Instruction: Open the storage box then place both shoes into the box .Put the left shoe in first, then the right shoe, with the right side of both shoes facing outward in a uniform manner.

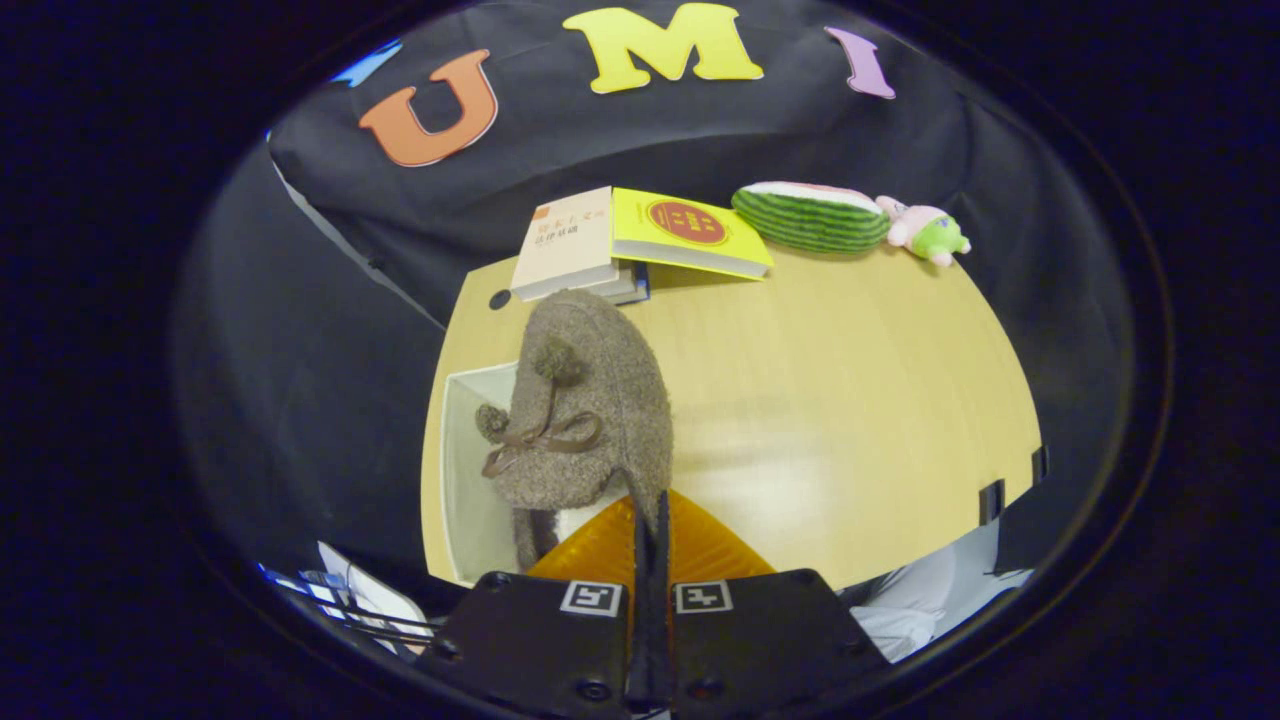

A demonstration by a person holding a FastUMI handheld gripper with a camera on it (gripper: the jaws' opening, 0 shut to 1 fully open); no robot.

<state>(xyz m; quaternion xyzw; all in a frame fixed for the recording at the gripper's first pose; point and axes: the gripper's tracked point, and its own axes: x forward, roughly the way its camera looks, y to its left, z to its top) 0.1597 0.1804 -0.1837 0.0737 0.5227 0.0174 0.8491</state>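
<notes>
My gripper (648,520) is shut on the rear edge of a brown fuzzy shoe (590,400) with pom-poms and a bow. The shoe hangs just ahead of the fingers, toe pointing away, above the left part of the wooden table (840,400). Under and left of the shoe is the open white storage box (470,470); its pale inner wall shows beside the shoe. A bit of a second fuzzy shoe (530,535) shows low in the box beneath the held one.
Three books (640,240) lie at the table's far edge beyond the shoe. A watermelon plush (810,215) and a small pink-green plush (925,232) sit at the far right. The table's near right edge has black clips (990,500).
</notes>
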